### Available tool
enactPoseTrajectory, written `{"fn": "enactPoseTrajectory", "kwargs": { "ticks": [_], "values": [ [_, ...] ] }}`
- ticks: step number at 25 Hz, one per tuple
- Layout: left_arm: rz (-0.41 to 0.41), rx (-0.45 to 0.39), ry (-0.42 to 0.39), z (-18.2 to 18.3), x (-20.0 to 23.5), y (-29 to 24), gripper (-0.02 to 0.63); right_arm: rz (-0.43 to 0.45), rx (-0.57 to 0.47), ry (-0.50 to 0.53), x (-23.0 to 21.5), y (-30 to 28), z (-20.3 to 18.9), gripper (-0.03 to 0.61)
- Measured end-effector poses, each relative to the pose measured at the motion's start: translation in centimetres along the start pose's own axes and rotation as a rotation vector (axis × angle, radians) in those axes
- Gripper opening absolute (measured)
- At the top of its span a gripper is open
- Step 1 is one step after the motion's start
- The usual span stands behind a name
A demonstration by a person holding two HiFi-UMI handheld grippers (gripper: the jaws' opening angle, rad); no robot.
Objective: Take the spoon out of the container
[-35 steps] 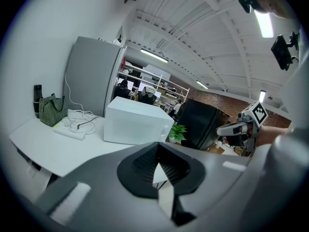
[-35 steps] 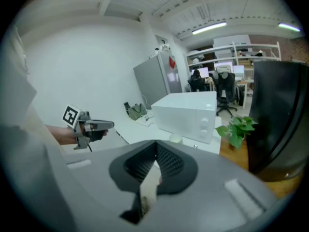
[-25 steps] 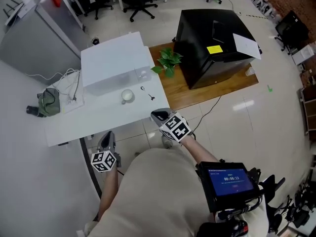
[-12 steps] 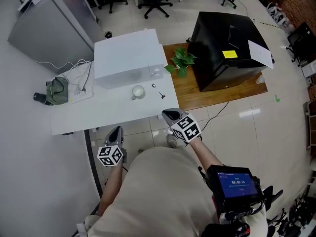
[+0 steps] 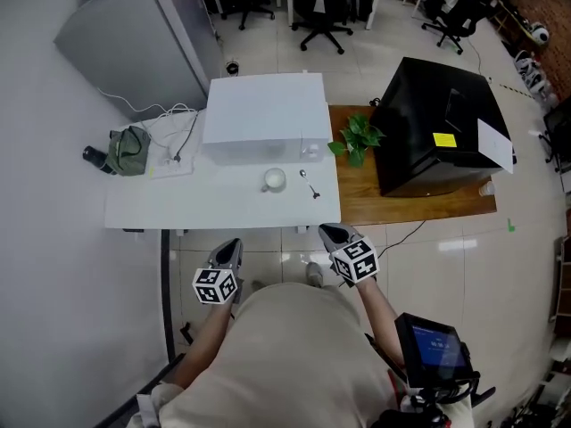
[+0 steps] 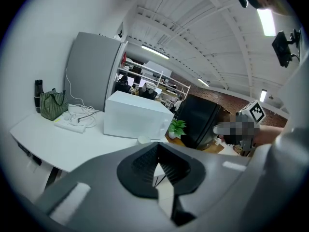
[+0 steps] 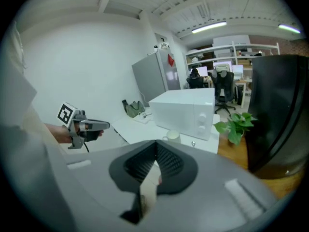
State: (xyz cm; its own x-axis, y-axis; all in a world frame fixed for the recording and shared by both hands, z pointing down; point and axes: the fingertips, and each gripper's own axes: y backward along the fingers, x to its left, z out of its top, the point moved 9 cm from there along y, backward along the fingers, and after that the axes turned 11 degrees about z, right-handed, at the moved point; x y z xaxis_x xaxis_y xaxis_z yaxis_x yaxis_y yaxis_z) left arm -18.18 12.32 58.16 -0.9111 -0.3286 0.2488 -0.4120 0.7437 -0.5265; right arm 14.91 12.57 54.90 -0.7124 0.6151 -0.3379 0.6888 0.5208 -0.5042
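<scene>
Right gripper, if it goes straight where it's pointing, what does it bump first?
Probably the white cup on the table, with the microwave behind; depth is hard to judge.

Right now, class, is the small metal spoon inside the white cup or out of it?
Out: the small metal spoon lies flat on the white table beside the white cup, apart from it.

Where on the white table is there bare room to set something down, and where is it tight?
The front strip of the table, from the near edge up to the green bag and cables, is bare. It is crowded at the right end: the cup and spoon lie just in front of the microwave.
</scene>
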Motion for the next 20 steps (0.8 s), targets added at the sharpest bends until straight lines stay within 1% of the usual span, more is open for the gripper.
{"fn": "enactPoseTrajectory", "kwargs": {
  "ticks": [2,7,12,16,20],
  "values": [
    [0.005,0.000,0.003,-0.1,-0.1,-0.1,0.002,0.005,-0.003,-0.006,-0.3,0.1,-0.3,0.002],
    [0.012,0.005,0.007,0.1,-0.7,-0.4,0.002,0.029,-0.047,-0.046,-1.0,0.4,-0.3,0.002],
    [0.015,0.034,0.018,0.2,-1.9,-1.2,0.002,0.040,-0.079,-0.070,-2.0,1.0,-0.9,0.002],
    [0.008,0.056,0.004,0.3,-3.7,-2.0,0.002,0.040,-0.095,-0.088,-3.0,2.1,-1.8,0.002],
    [-0.012,0.063,-0.005,0.2,-6.6,-3.1,0.002,0.027,-0.104,-0.100,-4.7,4.2,-2.7,0.002]
  ]
}}
